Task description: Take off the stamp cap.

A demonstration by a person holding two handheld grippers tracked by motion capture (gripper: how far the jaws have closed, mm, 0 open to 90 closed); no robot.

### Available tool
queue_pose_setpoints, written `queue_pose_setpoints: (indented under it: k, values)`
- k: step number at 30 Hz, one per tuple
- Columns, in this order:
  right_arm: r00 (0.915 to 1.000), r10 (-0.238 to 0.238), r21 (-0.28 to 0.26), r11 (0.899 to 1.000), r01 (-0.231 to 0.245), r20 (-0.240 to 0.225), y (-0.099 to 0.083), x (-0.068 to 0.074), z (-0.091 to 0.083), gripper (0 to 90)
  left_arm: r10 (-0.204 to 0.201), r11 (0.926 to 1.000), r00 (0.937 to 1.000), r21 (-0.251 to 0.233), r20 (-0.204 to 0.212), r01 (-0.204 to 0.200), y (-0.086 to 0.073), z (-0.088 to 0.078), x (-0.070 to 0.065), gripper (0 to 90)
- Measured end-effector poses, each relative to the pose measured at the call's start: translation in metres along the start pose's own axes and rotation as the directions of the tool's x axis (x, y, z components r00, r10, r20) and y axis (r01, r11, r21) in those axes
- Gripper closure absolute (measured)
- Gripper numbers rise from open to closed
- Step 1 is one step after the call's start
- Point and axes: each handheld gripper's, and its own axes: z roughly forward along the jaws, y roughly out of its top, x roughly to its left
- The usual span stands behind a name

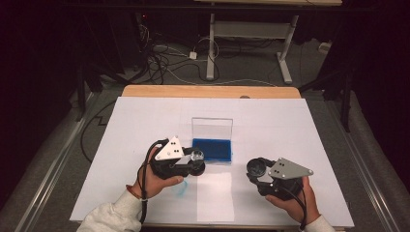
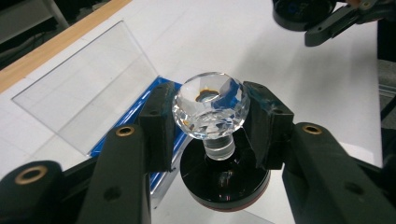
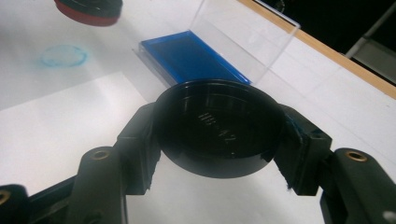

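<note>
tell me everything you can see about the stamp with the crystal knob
The stamp has a clear faceted knob that looks like glass, a short clear neck and a round black base with a reddish underside. It stands upright, lifted beside the blue ink pad; the left gripper is shut on its knob, fingers pressing either side.

My left gripper (image 1: 189, 162) and right gripper (image 1: 261, 173) are black, each topped by a grey three-cornered plate with dark dots and trailing a black cable. Brass-ringed screw holes mark the blocky jaws. I wear pale grey sleeves (image 1: 112, 215).
</note>
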Motion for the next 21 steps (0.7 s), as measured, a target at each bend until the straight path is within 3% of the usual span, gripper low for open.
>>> queue_pose_setpoints:
  k: [21]
  values:
    - [0.9972,0.034,0.009,0.999,-0.035,0.067,-0.021,-0.015,-0.019,38.8,-0.007,0.9999,0.9983,0.012,-0.058,0.007,-0.003,-0.006,0.01,55.1]
